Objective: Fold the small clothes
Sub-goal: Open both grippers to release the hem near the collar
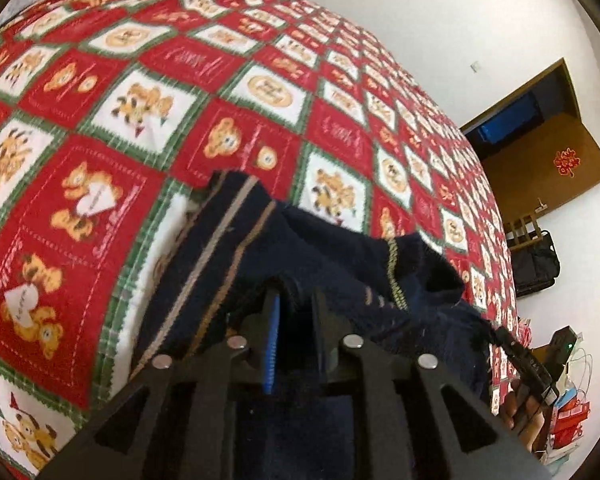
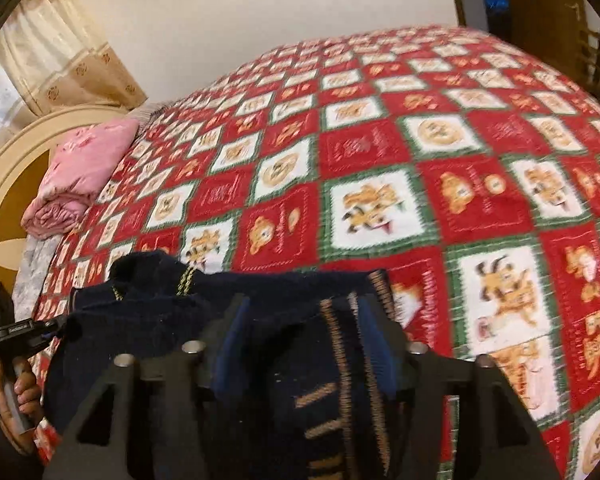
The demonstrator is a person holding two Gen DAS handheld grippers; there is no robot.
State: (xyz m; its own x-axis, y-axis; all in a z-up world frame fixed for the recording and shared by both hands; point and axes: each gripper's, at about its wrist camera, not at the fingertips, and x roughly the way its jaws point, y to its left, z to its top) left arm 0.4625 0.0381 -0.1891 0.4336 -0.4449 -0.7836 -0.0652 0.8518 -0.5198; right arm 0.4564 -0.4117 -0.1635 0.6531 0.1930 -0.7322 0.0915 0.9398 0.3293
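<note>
Left tongs (image 1: 294, 312): clenched on a fold of the navy sweater (image 1: 328, 248), fingers nearly together with knit pinched between them, blue pad showing on the left finger. Right tongs (image 2: 300, 320): grasping the same sweater (image 2: 284, 360), fingers set wider, a thick bunch of striped cloth filling the gap. Sweater held up between both tongs, just above the near edge of the bed; whether any part touches the quilt, impossible to tell. Dark navy knit with tan and grey stripes, a yellow-green stitched band near one edge. Beneath it, a quilt (image 1: 228, 92) in red and white squares with green borders and bear prints, covering the bed. At the head of the bed, a folded pink blanket (image 2: 84, 168) against a cream headboard (image 2: 4, 160), a beige curtain (image 2: 60, 52) behind. Far left in the right view, a hand (image 2: 24, 392) gripping the other tool's handle. On the far wall, a brown door (image 1: 548, 152) bearing a red ornament.
</note>
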